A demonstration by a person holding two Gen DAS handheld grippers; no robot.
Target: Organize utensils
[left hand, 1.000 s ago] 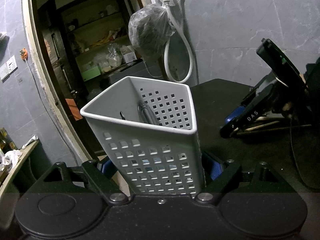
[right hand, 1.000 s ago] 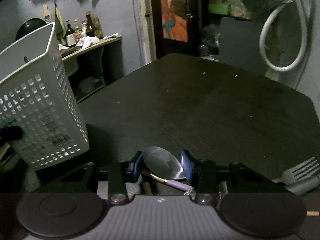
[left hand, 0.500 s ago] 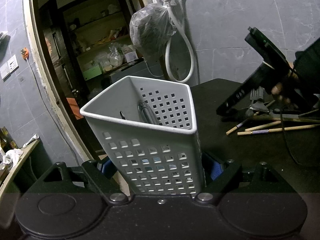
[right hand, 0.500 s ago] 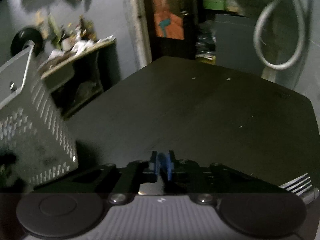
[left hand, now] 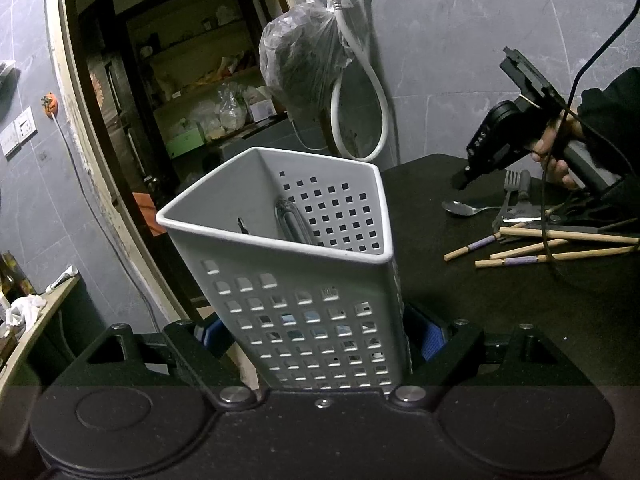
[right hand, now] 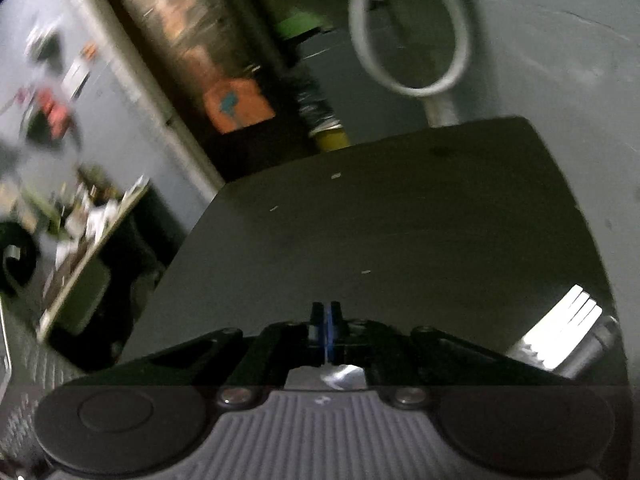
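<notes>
My left gripper (left hand: 322,334) is shut on the lower part of a white perforated basket (left hand: 304,280), its blue pads pressing both sides. A grey utensil handle (left hand: 290,220) stands inside it. In the left wrist view a hand holds my right gripper (left hand: 460,180) tilted, just above a metal spoon (left hand: 460,208) lying on the black table (left hand: 480,304). Beside the spoon lie a fork (left hand: 510,188) and several wooden chopsticks (left hand: 560,244). The right wrist view is blurred. It shows the right gripper (right hand: 327,316) shut with nothing between its pads, and the fork (right hand: 560,336) at the right.
A white hose loop (left hand: 360,120) and a plastic bag (left hand: 300,68) hang from a tap on the grey wall behind the table. An open doorway (left hand: 180,100) lies left of it, and a cluttered shelf (right hand: 92,220) stands past the table's left edge.
The right gripper's jaws closed from around the spoon's bowl. The gripper lifted off the utensil pile, rolled and swung aside, leaving the spoon on the table. The left gripper and basket stayed still.
</notes>
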